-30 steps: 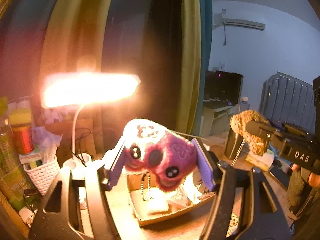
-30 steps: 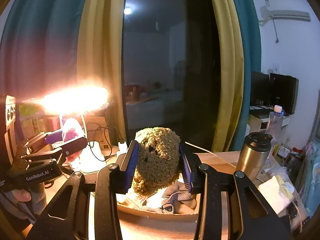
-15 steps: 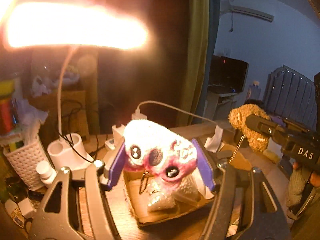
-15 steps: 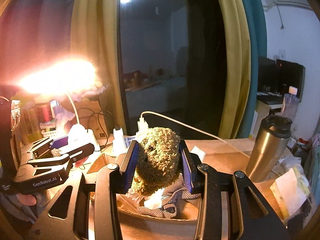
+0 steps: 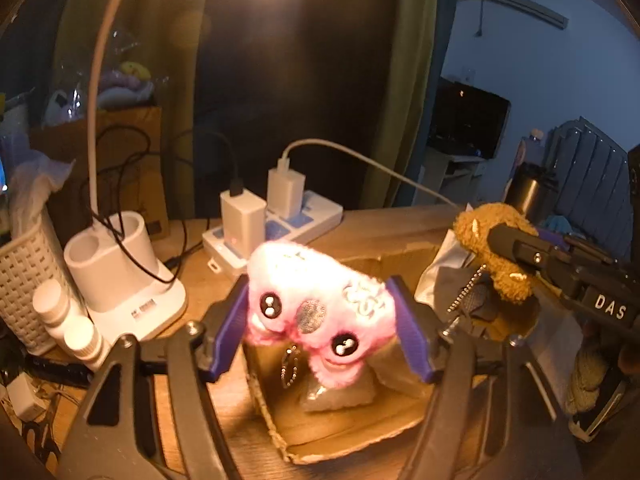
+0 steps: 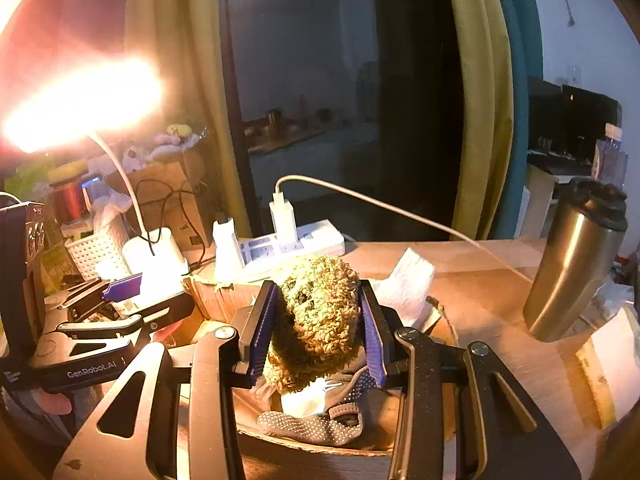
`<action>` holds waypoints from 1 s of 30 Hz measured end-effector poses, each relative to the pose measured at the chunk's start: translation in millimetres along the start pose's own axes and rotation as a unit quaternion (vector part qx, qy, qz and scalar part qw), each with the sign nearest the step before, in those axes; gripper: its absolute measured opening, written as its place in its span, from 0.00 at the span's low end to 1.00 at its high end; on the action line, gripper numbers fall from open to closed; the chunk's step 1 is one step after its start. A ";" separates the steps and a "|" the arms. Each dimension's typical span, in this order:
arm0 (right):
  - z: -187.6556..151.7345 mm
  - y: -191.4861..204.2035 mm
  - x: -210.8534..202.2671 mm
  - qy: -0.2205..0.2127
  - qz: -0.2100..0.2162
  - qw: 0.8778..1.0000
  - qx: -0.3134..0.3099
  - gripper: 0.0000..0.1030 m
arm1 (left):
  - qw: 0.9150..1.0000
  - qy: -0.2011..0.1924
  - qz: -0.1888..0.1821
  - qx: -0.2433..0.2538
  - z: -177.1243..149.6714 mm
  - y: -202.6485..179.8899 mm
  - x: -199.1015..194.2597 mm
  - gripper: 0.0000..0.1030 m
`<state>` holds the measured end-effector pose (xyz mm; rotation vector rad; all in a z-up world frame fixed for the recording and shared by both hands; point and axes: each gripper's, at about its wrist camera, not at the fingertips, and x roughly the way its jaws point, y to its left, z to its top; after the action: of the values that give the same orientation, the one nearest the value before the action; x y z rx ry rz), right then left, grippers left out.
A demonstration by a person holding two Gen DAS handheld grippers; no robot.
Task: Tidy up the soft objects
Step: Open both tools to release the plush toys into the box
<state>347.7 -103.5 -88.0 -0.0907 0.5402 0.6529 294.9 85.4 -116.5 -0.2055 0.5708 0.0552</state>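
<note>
Left gripper [image 5: 320, 328] clamped on a pink and white plush toy [image 5: 316, 308], blue pads pressing both its sides. Toy hangs over a shallow cardboard box [image 5: 344, 436] on the wooden counter [image 5: 208, 280]; a small bead chain [image 5: 290, 364] dangles from it. Under the toy, inside the box, a pale crinkly packet [image 5: 340, 394], wrapping of some kind, too blurred to name.

Right gripper [image 6: 318, 324] clamped on a brown curly plush toy [image 6: 320, 316], held just above the same box [image 6: 212, 296]. Below it in the box: a grey dotted glove [image 6: 320, 424] and a bit of white cloth [image 6: 304, 402]. From the left camera the brown plush toy [image 5: 496, 248] sits at the far right end of the box, with its own chain [image 5: 466, 288] hanging down.

Around the box: white power strip [image 5: 276, 232] behind it, two chargers plugged in, a white cable running off to the right. Lit desk lamp [image 6: 80, 100], its white base [image 5: 120, 276] left of the box, a white woven basket [image 5: 20, 280] beside that. Steel travel mug [image 6: 576, 256] stands to the right, well apart from the box. Crumpled tissue [image 6: 404, 284] just beside the box's far right corner. Dark window and yellow curtains [image 6: 480, 100] behind.
</note>
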 end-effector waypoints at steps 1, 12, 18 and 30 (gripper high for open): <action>-1.2 -0.3 2.5 0.003 0.000 1.000 0.001 0.41 | 1.000 0.001 -0.002 0.000 -0.7 -1.4 1.4 0.71; 0.6 4.1 0.8 0.006 -0.002 1.000 -0.005 0.58 | 1.000 -0.021 -0.003 0.003 -1.5 1.6 -9.5 0.77; 5.3 8.2 -14.5 -0.007 -0.009 1.000 -0.012 0.58 | 0.999 -0.033 0.000 0.005 0.4 0.3 -25.2 0.77; 7.9 18.6 -53.2 -0.029 -0.021 0.999 -0.022 0.58 | 0.998 -0.057 -0.011 0.012 2.9 -10.8 -60.4 0.77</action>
<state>304.8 -116.2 -52.7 -0.1248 0.4671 0.6245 246.8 75.7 -79.5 -0.1846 0.4551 0.0388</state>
